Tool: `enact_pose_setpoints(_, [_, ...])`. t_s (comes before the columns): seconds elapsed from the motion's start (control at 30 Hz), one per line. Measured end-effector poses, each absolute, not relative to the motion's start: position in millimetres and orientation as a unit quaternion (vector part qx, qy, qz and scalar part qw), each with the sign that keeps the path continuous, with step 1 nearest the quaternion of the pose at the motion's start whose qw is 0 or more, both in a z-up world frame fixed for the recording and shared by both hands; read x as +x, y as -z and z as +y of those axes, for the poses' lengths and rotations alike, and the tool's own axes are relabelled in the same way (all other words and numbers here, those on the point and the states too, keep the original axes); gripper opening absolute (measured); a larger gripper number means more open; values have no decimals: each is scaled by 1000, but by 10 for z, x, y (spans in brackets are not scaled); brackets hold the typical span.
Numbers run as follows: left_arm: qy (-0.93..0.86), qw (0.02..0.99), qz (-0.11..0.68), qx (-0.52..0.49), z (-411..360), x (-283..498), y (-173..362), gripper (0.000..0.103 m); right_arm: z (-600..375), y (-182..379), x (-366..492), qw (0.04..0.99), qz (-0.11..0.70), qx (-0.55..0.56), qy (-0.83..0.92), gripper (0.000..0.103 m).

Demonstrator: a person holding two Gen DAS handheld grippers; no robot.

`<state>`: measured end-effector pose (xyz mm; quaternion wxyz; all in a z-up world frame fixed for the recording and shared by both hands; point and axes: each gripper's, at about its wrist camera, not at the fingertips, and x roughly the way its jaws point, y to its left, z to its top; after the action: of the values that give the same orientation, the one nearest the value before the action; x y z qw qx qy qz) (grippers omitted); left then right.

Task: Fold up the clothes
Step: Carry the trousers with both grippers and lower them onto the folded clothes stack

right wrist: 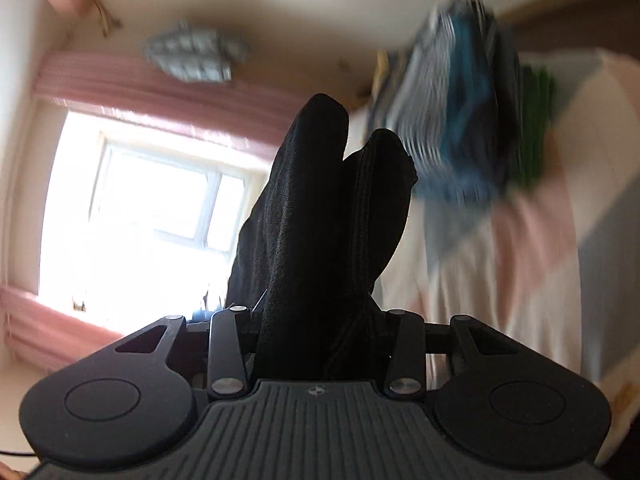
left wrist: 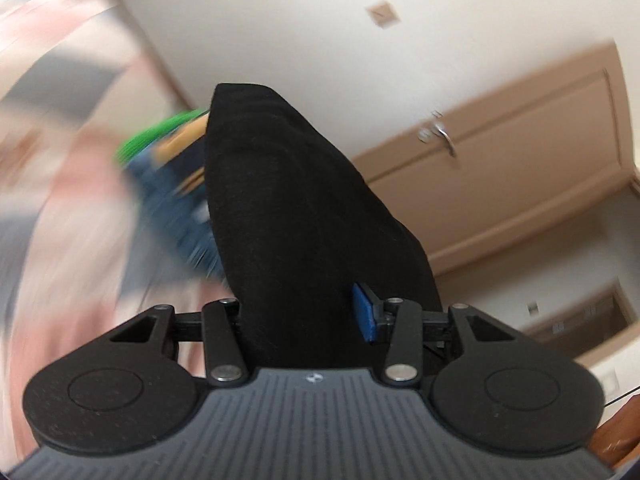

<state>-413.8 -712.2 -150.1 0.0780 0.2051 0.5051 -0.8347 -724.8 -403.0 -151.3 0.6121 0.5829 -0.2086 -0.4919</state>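
Observation:
A black garment [left wrist: 288, 200] fills the gap between my left gripper's [left wrist: 304, 308] jaws, and the gripper is shut on it. One blue pad [left wrist: 364, 312] shows pressed against the cloth's right side. The fabric stands up in front of the lens in one broad fold. In the right wrist view, my right gripper [right wrist: 316, 320] is shut on the black garment [right wrist: 320, 220] too, bunched here into two upright folds. The fingertips of both grippers are buried in the cloth. Both views are tilted and smeared by motion.
A blurred pile of blue, striped and green clothes [left wrist: 172, 184] [right wrist: 468, 120] lies on a pink, white and grey bed cover [left wrist: 80, 208] [right wrist: 528, 264]. A wooden door [left wrist: 520, 168] stands on the left view's right. A bright window [right wrist: 140, 220], pink curtains [right wrist: 160, 92] and a ceiling lamp [right wrist: 192, 56] fill the right view.

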Motion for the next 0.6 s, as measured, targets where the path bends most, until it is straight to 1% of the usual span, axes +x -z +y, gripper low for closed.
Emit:
enact_pose_setpoints(0.07, [847, 60, 482, 214, -7447, -4567, 1371, 39, -4146, 1371, -7445, 606, -238, 555, 518, 40])
enact_pose_setpoints(0.17, [857, 42, 461, 226, -7899, -5156, 1282, 39, -4358, 1319, -7719, 588, -274, 529, 547, 40])
enact_pose_setpoints(0.33, [858, 25, 445, 255, -8514, -5919, 1365, 39, -4830, 1600, -8085, 554, -319, 519, 567, 40])
enact_pose_setpoints(0.4, [854, 24, 446, 266, -8700, -6116, 1457, 39, -4932, 1731, -8177, 544, -326, 525, 568, 40])
enact_pose_setpoints(0.6, [838, 24, 465, 285, -9066, -6335, 1861, 39, -5333, 2089, -8364, 517, -324, 538, 583, 40])
